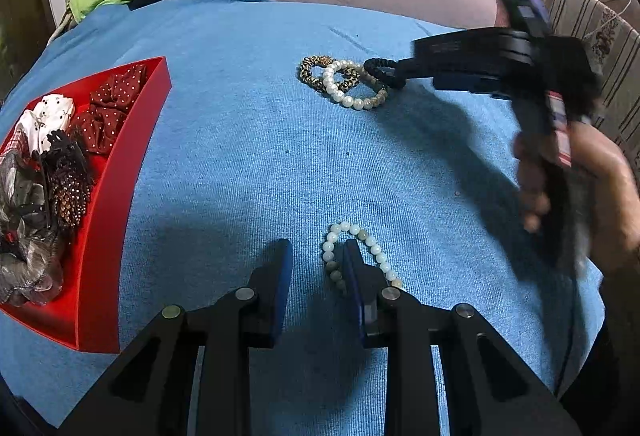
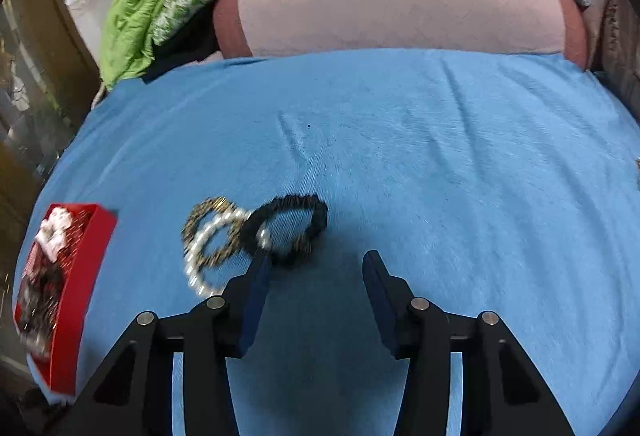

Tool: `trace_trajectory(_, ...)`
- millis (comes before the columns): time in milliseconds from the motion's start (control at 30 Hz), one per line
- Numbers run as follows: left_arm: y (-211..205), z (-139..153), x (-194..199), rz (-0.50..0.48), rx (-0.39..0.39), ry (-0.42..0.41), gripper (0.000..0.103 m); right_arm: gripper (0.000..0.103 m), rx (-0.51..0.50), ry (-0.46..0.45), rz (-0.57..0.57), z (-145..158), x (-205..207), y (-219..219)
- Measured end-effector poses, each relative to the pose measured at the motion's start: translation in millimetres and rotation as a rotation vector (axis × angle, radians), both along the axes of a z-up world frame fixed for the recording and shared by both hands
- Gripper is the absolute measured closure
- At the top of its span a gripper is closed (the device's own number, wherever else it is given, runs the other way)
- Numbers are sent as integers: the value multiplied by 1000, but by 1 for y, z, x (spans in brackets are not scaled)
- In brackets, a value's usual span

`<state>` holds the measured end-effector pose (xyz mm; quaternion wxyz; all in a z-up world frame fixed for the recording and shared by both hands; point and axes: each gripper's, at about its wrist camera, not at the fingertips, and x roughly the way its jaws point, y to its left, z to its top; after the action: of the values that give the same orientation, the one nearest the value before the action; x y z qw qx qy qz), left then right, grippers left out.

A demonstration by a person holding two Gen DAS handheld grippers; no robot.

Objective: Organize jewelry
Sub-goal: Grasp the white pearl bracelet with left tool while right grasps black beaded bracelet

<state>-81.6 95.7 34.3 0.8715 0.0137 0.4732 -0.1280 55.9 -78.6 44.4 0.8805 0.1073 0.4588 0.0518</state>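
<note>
Left tool (image 1: 318, 256) is standing part-open on the blue tabletop cloth (image 1: 240, 155), one finger lying inside a pale bead bracelet (image 1: 360, 256), gripping nothing. Right tool (image 2: 316, 268) is hovering open and empty beside a cluster of three pieces: a black band (image 2: 288, 228), a pearl bracelet (image 2: 208, 252) and a leopard-print band (image 2: 200, 220). One red tray (image 1: 104, 236) at left is holding several fabric scrunchies (image 1: 112, 103).

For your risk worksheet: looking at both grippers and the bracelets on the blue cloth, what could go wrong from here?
1. The left gripper has one jaw inside the pale bead bracelet; closing may push it away rather than pinch it.
2. The black band, pearl bracelet and leopard band overlap, so the right gripper may drag all three.
</note>
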Motion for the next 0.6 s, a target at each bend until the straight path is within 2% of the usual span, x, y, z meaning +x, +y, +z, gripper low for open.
trace_trajectory(67, 0, 0, -1, 2, 3, -2, 78, 52, -42, 21, -1, -7, 13, 4)
trace_trajectory(133, 0, -1, -2, 2, 6, -3, 78, 58, -62, 24, -6, -10, 22, 5)
trace_trajectory(200, 0, -1, -3, 10, 4, -2, 78, 72, -66, 24, -4, -9, 25, 4)
trace_trajectory(233, -1, -1, -2, 14, 2, 0, 78, 87, -58, 28, 7, -10, 25, 4)
trace_trajectory(433, 1, 1, -1, 25, -14, 15, 76, 88, -39, 35, 12, -9, 0, -9)
trace_trajectory(467, 2, 2, -1, 27, -21, 22, 80, 88, -37, 38, 9, -9, -6, -11)
trace_trajectory(500, 3, 3, -2, 27, -27, 29, 92, 88, -39, 40, 9, -8, -16, -14)
trace_trajectory(567, 7, 5, -2, 18, -64, 54, 98, 88, -37, 38, 14, -5, -34, -17)
trace_trajectory(600, 9, 5, -3, 19, -79, 67, 98, 88, -32, 37, 15, -3, -45, -19)
